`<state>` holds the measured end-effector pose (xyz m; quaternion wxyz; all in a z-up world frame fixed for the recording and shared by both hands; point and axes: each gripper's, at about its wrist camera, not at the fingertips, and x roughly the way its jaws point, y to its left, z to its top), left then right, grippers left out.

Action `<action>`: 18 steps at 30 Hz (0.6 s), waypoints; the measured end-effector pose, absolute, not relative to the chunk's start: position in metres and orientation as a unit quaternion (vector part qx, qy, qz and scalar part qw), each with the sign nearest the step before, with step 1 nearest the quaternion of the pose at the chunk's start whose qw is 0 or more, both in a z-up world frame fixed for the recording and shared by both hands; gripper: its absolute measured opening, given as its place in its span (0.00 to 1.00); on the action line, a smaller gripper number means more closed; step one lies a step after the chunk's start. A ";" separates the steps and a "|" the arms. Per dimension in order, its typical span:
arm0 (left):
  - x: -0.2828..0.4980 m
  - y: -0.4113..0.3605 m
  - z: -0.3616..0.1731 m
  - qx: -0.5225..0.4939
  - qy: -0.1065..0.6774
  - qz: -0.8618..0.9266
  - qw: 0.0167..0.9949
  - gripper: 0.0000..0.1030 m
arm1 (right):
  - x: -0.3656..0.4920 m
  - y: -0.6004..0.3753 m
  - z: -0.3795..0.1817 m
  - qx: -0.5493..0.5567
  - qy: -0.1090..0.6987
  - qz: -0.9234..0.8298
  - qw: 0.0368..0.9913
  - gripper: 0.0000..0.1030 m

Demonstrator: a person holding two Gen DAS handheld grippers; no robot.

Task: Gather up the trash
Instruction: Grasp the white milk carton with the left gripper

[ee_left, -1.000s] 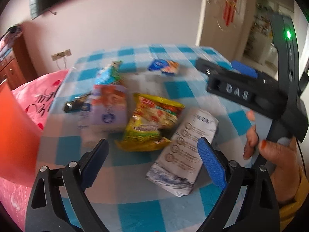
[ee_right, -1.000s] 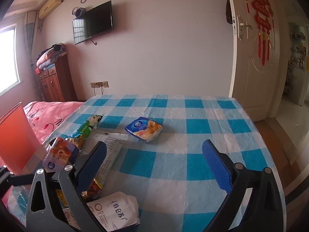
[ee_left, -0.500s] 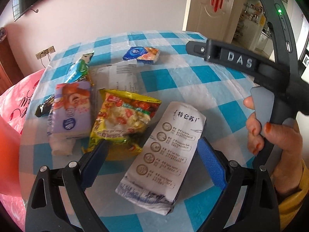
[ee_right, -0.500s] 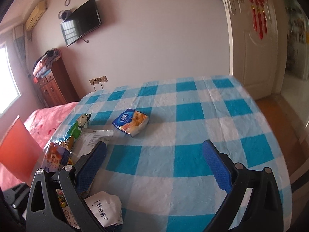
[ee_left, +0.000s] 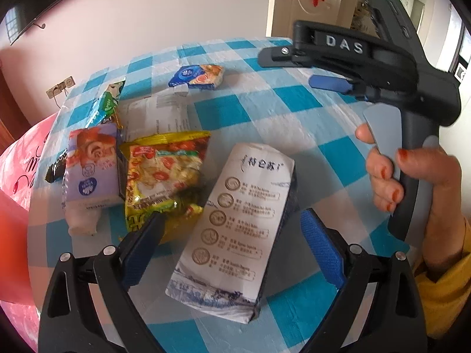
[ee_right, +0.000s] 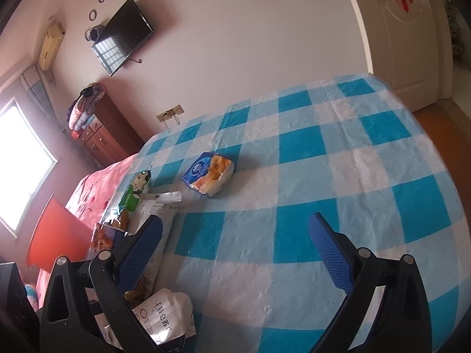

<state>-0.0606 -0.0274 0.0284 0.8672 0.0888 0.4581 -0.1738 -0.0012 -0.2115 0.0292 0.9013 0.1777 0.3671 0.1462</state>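
Several wrappers lie on the blue-checked table (ee_left: 294, 100). A white printed bag (ee_left: 235, 235) lies between the open fingers of my left gripper (ee_left: 232, 235). Left of it are a yellow noodle packet (ee_left: 164, 176), a purple snack pack (ee_left: 88, 170), a green wrapper (ee_left: 107, 103) and a white sheet (ee_left: 159, 114). A blue and orange packet (ee_left: 197, 76) sits farther back. My right gripper (ee_right: 235, 250) hovers open over bare cloth, with that blue and orange packet (ee_right: 209, 173) ahead of it and the white bag (ee_right: 164, 317) at its lower left. A person's hand (ee_left: 412, 176) holds the right gripper's handle.
A red bin (ee_right: 56, 235) stands beside the table's left edge, next to a pink bed (ee_right: 97, 185). A wooden dresser (ee_right: 103, 135), a wall TV (ee_right: 123, 35) and a door (ee_right: 412, 44) lie beyond. The table's right half (ee_right: 353, 161) carries only cloth.
My left gripper has moved forward and down, so the white bag now lies between its fingers. The right gripper has tilted and swung a little left, staying open.
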 end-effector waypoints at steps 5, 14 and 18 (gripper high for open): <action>-0.063 -0.033 0.026 0.099 0.458 -0.172 0.867 0.91 | 0.000 -0.206 0.029 0.175 0.374 0.164 0.896 0.95; -0.060 -0.041 0.017 0.117 0.457 -0.154 0.868 0.88 | -0.003 -0.191 0.028 0.163 0.382 0.208 0.886 0.95; -0.066 -0.047 0.014 0.132 0.456 -0.153 0.867 0.63 | -0.004 -0.184 0.026 0.157 0.385 0.220 0.882 0.95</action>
